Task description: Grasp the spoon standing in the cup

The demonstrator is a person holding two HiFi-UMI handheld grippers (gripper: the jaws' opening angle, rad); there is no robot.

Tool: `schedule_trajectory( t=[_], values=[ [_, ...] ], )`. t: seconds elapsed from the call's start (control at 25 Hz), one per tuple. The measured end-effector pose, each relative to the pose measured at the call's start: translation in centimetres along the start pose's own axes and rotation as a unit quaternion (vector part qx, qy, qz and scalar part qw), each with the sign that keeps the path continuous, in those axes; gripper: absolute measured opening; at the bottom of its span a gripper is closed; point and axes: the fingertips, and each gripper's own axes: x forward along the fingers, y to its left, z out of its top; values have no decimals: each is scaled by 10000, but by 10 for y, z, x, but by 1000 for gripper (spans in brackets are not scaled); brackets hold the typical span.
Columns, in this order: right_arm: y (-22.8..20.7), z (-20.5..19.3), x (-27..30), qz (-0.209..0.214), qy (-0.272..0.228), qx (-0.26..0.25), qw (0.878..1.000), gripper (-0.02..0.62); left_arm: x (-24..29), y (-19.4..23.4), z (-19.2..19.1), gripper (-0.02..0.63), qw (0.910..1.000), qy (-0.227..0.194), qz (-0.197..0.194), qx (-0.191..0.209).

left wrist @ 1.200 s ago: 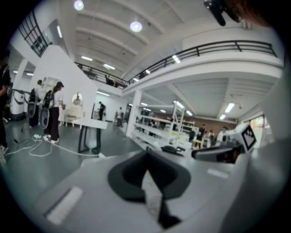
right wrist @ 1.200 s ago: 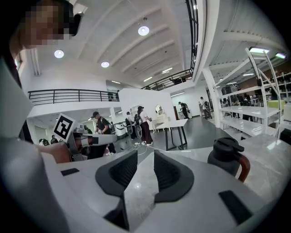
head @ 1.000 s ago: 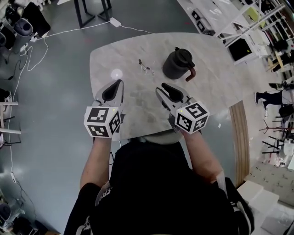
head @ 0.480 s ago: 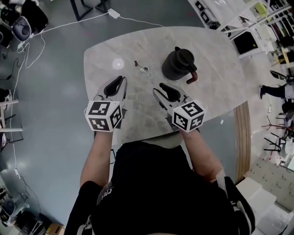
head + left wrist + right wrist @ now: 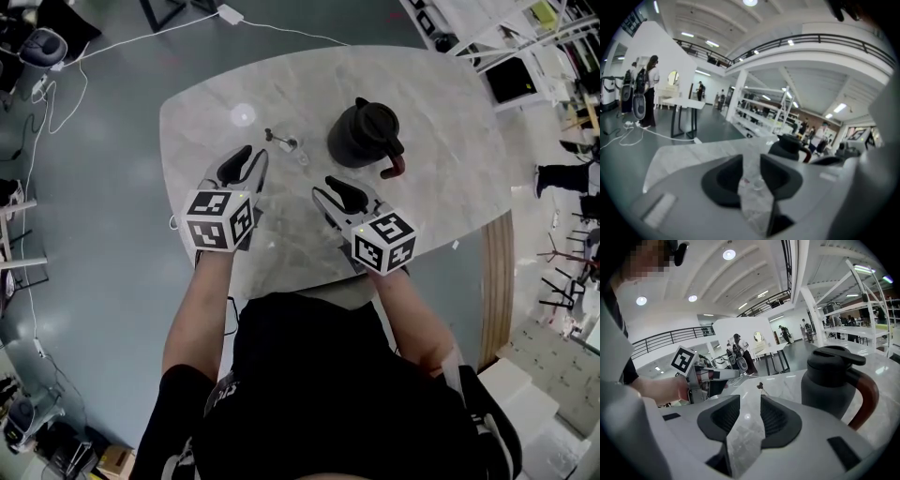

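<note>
A small clear glass cup (image 5: 293, 147) stands on the marble table (image 5: 450, 103), and a thin spoon (image 5: 275, 136) leans out of it to the left. My left gripper (image 5: 247, 161) hovers just short of the cup, to its lower left. Its jaws have just been opening and nothing is between them. In the left gripper view the cup (image 5: 757, 182) shows ahead through the gap of that gripper (image 5: 751, 161). My right gripper (image 5: 335, 189) is open and empty below the black jug (image 5: 365, 131), having just opened wider. Past the right gripper (image 5: 750, 401) the spoon's top (image 5: 760, 386) shows.
The black jug (image 5: 832, 380) with a brown-red handle (image 5: 392, 167) stands right of the cup, close to my right gripper. The table's near edge runs under my hands. Grey floor with a white cable (image 5: 141, 42) lies to the left, shelving (image 5: 525, 37) at the far right.
Both grippers have moved forward and down over the table toward the cup. The left gripper has come in from the table's left edge and its jaws have parted.
</note>
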Motion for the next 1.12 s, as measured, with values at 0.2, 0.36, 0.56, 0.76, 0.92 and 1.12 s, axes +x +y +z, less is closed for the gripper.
schedule_trajectory(
  t=[0.2,0.36,0.56,0.76,0.92,1.12],
  values=[
    [-12,-10,-1,-7,104,126,9999,130,29,9,-9,148,9998,169,2,-55],
    [-20,-16,-3,-42,157,227,9996,130,51,15,-20,171,9994,334,21,-114],
    [-27,-23,-4,-92,204,341,9992,130,72,24,-38,198,9981,572,59,-203],
    [-33,-29,-8,-156,239,427,9987,130,88,29,-48,201,9971,696,105,-301],
    [-34,-33,-10,-173,251,481,9984,130,97,31,-53,201,9964,764,111,-336],
    [-31,-33,-11,-172,249,511,9982,129,102,34,-53,189,9963,762,158,-379]
  ],
)
